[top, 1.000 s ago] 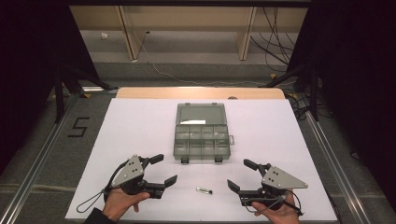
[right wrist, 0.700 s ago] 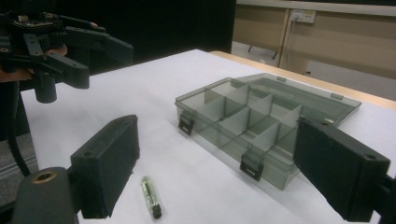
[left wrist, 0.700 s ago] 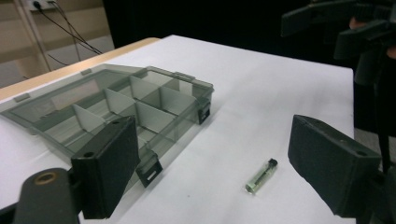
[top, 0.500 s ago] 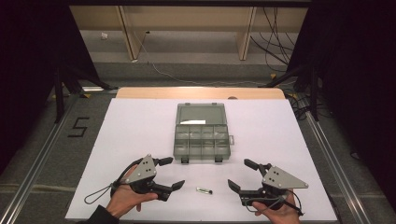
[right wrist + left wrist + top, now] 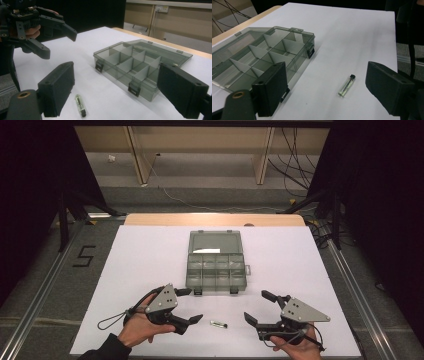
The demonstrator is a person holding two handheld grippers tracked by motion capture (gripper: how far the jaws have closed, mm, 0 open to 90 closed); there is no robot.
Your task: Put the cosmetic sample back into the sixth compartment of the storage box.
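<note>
A small clear glass vial with a black cap [image 5: 218,324] is lying flat on the white surface [image 5: 140,260], between the two hand-held grippers. The left hand-held gripper [image 5: 191,306], jaws spread and holding nothing, is sitting nearer, with the vial just to its right and its long axis running left to right. The right hand-held gripper [image 5: 259,307] is also gaping empty. Farther off, an open smoky grey plastic compartment box [image 5: 216,270] is resting.

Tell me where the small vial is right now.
In the high view the small vial lies flat on the white table, between the left gripper and right gripper, just in front of the open organizer box.
</note>
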